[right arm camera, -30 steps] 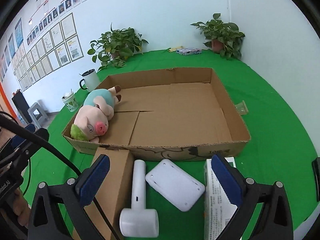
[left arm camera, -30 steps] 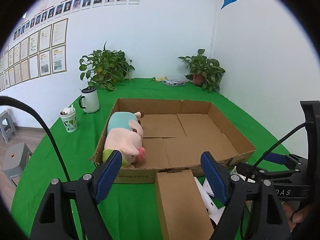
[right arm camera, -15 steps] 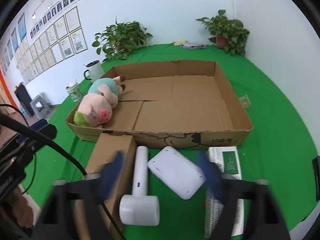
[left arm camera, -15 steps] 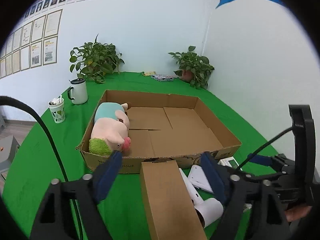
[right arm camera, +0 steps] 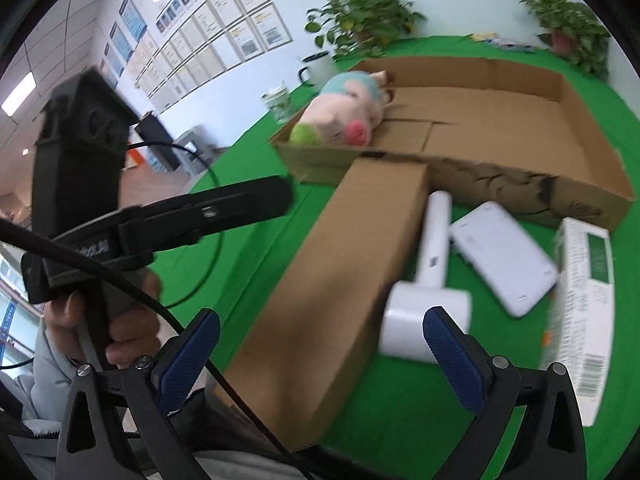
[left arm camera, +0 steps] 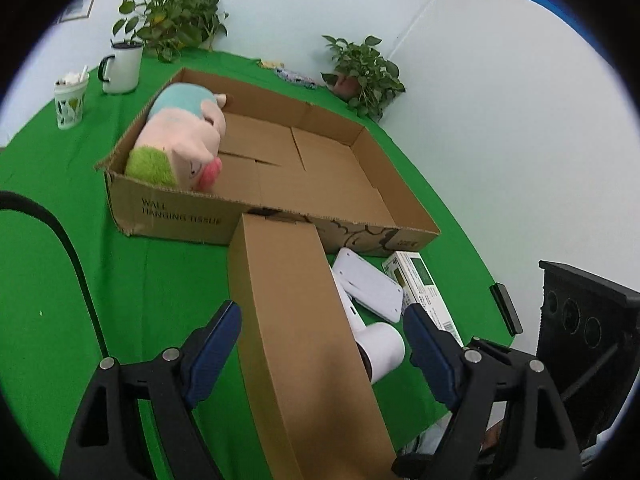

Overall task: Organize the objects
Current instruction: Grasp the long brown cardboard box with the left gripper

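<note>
A long brown cardboard box lies on the green table, its far end against the shallow open cardboard tray. My left gripper is open and straddles the box's near part, pads apart from its sides. My right gripper is open wide over the same box near its front end. A plush pig lies in the tray's left corner. Right of the box lie a white T-shaped device, a flat white device and a white-green carton.
A white mug and a paper cup stand at the far left, with potted plants behind. A hand grips the left gripper's handle. A black cable crosses the cloth at left.
Both grippers have sunk and tipped downward toward the long brown box. The right one has shifted left from above the white items to over the box.
</note>
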